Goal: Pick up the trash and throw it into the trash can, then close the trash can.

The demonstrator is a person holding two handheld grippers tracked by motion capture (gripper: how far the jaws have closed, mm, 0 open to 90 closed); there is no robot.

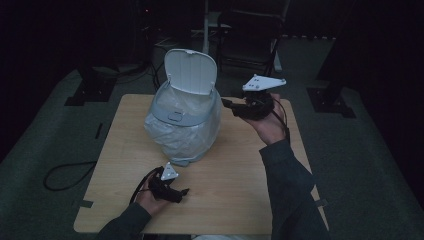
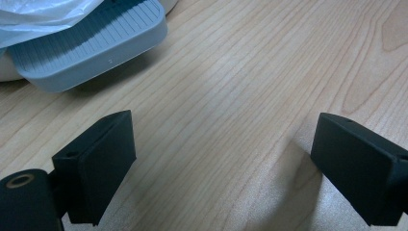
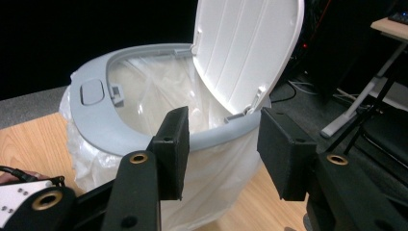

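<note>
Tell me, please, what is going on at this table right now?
A person holds a gripper in each hand at a wooden table bearing a small pedal bin lined with a clear plastic bag, its white lid flipped up. The right gripper hovers open beside the bin's grey rim, holding nothing. The left gripper sits low over the table, open and empty, near the bin's grey foot pedal.

White-lidded grey-rimmed bin (image 1: 184, 115) with clear liner (image 3: 144, 91), pale wood-grain table (image 1: 225, 190)
</note>
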